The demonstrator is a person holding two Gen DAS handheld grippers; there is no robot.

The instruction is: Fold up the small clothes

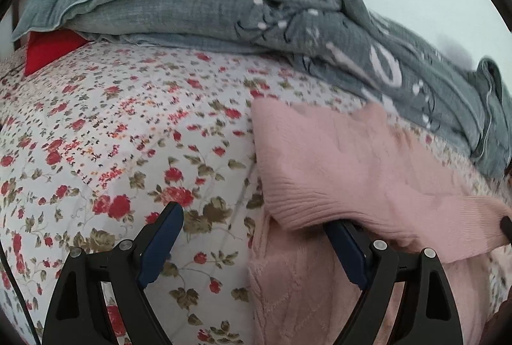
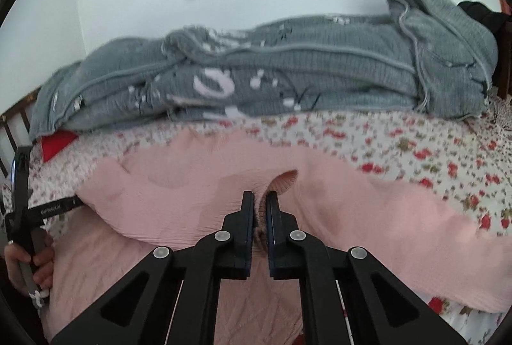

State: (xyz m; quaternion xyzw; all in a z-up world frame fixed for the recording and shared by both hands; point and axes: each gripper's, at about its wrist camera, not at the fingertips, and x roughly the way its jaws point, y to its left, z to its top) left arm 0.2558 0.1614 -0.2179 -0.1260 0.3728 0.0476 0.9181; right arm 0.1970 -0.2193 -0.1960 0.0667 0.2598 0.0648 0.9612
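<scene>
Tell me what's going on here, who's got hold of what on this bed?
A person with a handheld gripper in each hand is folding a pink knit sweater on a floral bedsheet. The right gripper is shut on a pinch of the sweater's fabric, lifting a fold off the layer beneath. The left gripper is open, one finger tucked under the sweater's ribbed edge, gripping nothing. A gray quilt is bunched along the wall behind.

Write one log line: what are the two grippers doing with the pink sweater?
right gripper: shut on pink sweater | left gripper: open, holding nothing | flowered bedspread underneath
</scene>
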